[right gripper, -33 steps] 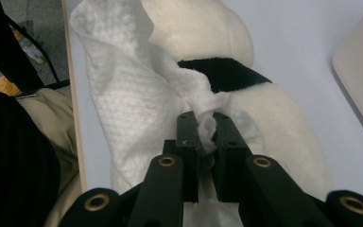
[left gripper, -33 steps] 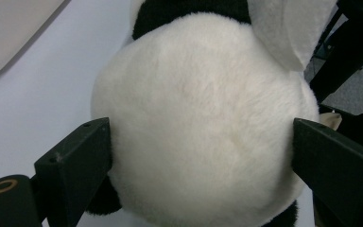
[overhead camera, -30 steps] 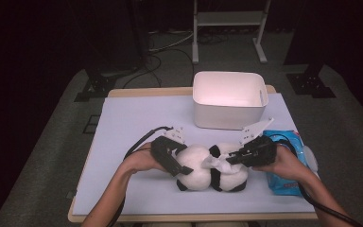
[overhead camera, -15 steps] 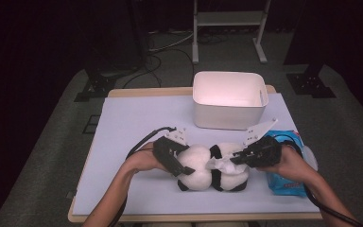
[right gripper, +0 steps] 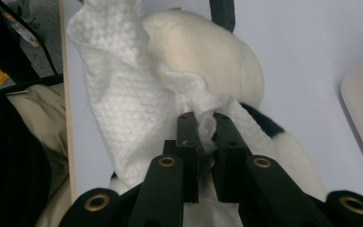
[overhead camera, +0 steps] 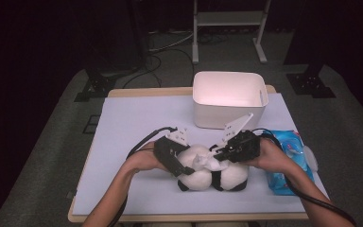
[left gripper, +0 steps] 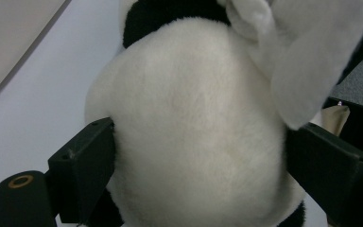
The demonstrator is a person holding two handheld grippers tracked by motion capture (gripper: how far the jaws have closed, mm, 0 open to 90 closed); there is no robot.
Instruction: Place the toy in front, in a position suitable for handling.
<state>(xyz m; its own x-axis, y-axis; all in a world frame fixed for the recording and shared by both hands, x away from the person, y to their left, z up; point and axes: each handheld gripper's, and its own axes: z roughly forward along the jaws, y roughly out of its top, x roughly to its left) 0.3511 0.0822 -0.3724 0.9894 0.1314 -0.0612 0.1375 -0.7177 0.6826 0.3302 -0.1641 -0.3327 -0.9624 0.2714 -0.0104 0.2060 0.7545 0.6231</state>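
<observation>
From my feed, the desk (overhead camera: pixel 123 123) has a pale lavender top with a wooden edge and stands on grey carpet (overhead camera: pixel 47 156). Beyond it the room falls into darkness. I make out a white metal stand (overhead camera: pixel 229 21), black stand feet (overhead camera: pixel 94 87) and cables (overhead camera: pixel 163 47) on the floor.

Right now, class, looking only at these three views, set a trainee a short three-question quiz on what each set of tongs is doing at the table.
1. True or false: the left tongs grip the toy panda on both sides.
2. What do the right tongs pinch: (a) the white wipe, (b) the white tub, (c) the blue packet?
3. Fill in: the tub stands on the table's ___ side, away from the person.

Key: 1 true; 2 a; 3 far.
</observation>
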